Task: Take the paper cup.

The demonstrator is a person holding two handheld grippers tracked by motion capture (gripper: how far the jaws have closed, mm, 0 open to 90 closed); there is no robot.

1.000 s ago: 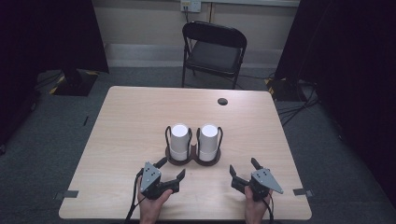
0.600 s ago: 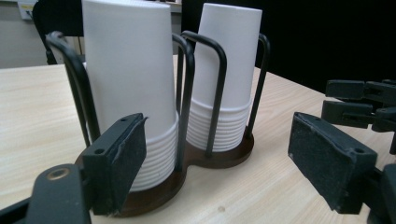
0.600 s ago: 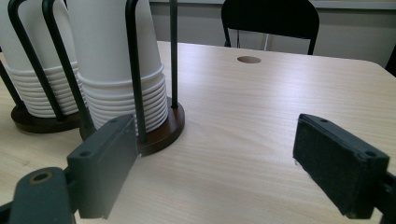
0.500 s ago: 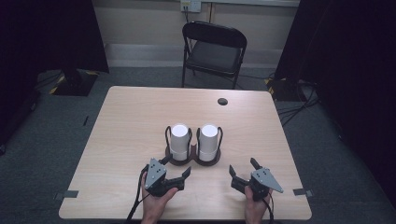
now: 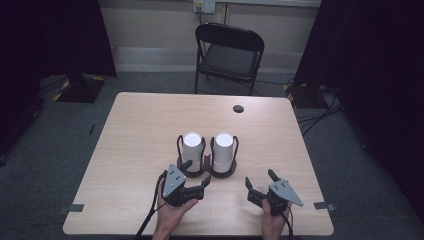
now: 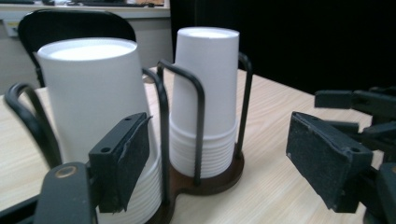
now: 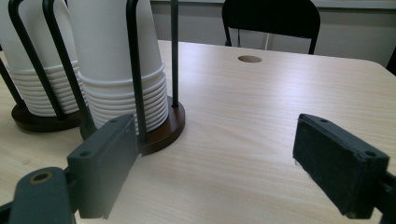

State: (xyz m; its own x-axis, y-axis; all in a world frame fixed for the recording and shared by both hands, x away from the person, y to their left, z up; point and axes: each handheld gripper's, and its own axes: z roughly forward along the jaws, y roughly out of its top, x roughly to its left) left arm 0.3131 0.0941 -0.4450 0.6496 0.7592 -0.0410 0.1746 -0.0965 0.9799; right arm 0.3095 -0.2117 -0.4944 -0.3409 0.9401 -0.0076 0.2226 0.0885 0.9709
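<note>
Two stacks of upside-down white paper cups, the left stack and the right stack, stand in a black wire holder with a dark round base at the middle of the table. My left gripper hovers just in front of the left stack. It is open, and its jaws have just been closing a little, with nothing between the pads. The right stack stands ahead between its jaws, farther off. My right gripper rests open near the front edge, to the right of the holder, with bare table between its jaws.
The wooden table has a round cable hole at the back right. A black folding chair stands behind the table. Cables lie on the floor at the right. Grey tape marks sit at the table's front corners.
My left gripper has risen and moved forward towards the cup holder, and its jaws stand a little narrower. The right gripper and the cups have not moved.
</note>
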